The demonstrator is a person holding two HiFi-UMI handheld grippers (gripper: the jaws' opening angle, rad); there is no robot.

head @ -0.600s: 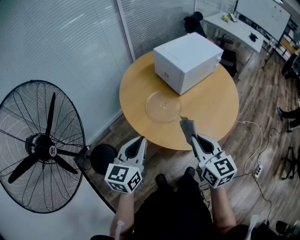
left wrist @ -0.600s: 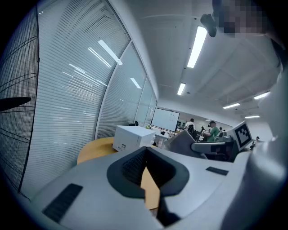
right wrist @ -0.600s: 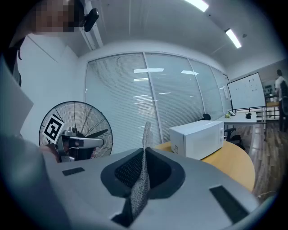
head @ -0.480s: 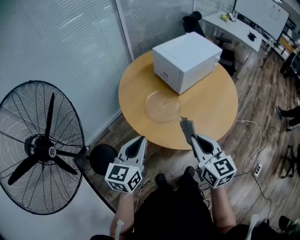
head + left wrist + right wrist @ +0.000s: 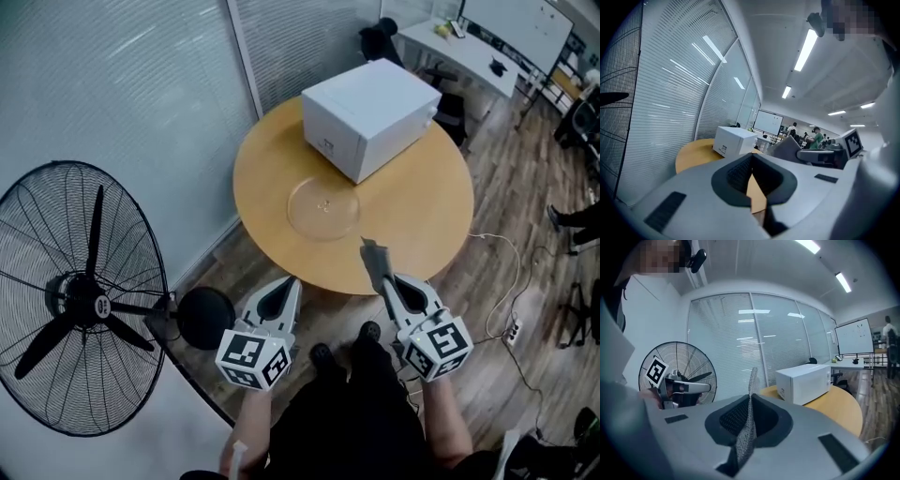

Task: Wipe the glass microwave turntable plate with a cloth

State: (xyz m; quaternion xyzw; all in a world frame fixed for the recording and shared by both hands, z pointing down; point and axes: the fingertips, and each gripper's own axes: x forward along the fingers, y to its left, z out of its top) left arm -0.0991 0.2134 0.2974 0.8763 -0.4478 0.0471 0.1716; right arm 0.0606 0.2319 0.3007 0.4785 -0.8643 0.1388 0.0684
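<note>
The clear glass turntable plate [image 5: 323, 208] lies flat on the round wooden table [image 5: 422, 225], in front of the white microwave [image 5: 370, 117]. Both grippers hover short of the table's near edge, apart from the plate. My right gripper [image 5: 385, 278] is shut on a grey cloth [image 5: 373, 254], which stands up as a thin strip between the jaws; the right gripper view shows the cloth [image 5: 749, 423] and the right gripper [image 5: 750, 401] up close. My left gripper [image 5: 287, 284] is shut with nothing in it, and in the left gripper view the left gripper [image 5: 751, 172] shows its jaws meeting.
A large black floor fan [image 5: 84, 300] stands at the left, its round base [image 5: 204, 317] near my left gripper. Glass walls with blinds run behind the table. Desks, chairs and a whiteboard fill the far right, with cables on the wood floor [image 5: 511, 281].
The table, plate and microwave have shifted slightly up and left in the head view. Both grippers sit a little lower in it. The cloth stays held in the right gripper.
</note>
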